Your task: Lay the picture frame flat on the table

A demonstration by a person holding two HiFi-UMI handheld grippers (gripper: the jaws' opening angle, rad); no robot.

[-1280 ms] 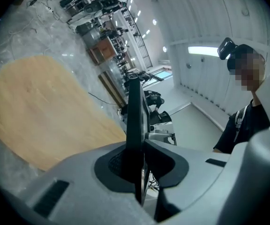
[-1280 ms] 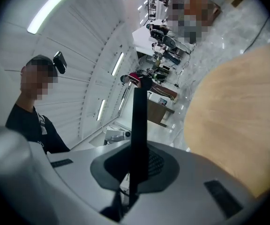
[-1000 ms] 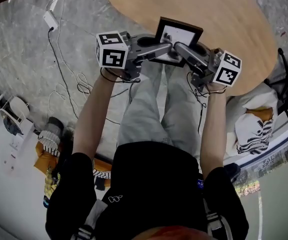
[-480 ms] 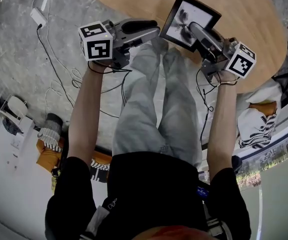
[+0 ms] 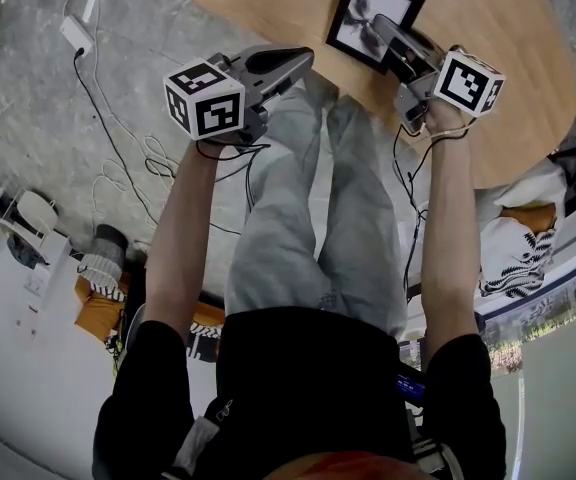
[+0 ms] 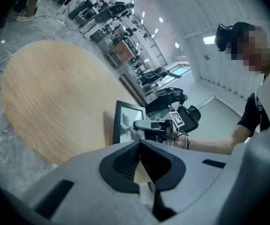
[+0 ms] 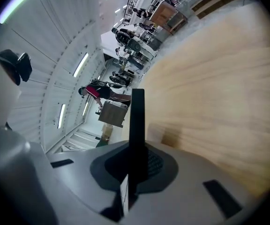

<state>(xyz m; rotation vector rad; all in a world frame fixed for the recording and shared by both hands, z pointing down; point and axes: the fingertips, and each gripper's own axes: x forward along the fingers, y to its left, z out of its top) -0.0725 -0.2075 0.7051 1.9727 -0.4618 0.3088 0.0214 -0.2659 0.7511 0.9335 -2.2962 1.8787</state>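
Floor (image 5: pixel 38 128): grey marbled ground is being shown around the table, with a thin cable (image 5: pixel 108 108) trailing across it.
Table (image 5: pixel 508 58): a round top of light wood grain is being seen from above, its near edge lying just in front of the seated person's knees (image 5: pixel 313 138).
Picture frame (image 5: pixel 353 18): a black rectangular moulding is being shown around a white mat and a dark, smudgy print. It is being held over the table top, near that near edge, with its printed face turned up toward the head camera. From the left gripper view it is being seen tilted rather than flat, with a shadow cast on the wood beside it. Whether its lower edge is touching the wood cannot be told.
Right gripper (image 5: pixel 380 30): its jaws are being kept clamped on one side of the frame; in its own view the black edge is being seen end-on between the pads.
Left gripper (image 5: pixel 306 58): it is being held apart from the frame, at the table's near edge above the person's lap. Its jaws have just been closing and are now being held together, with nothing gripped between them.
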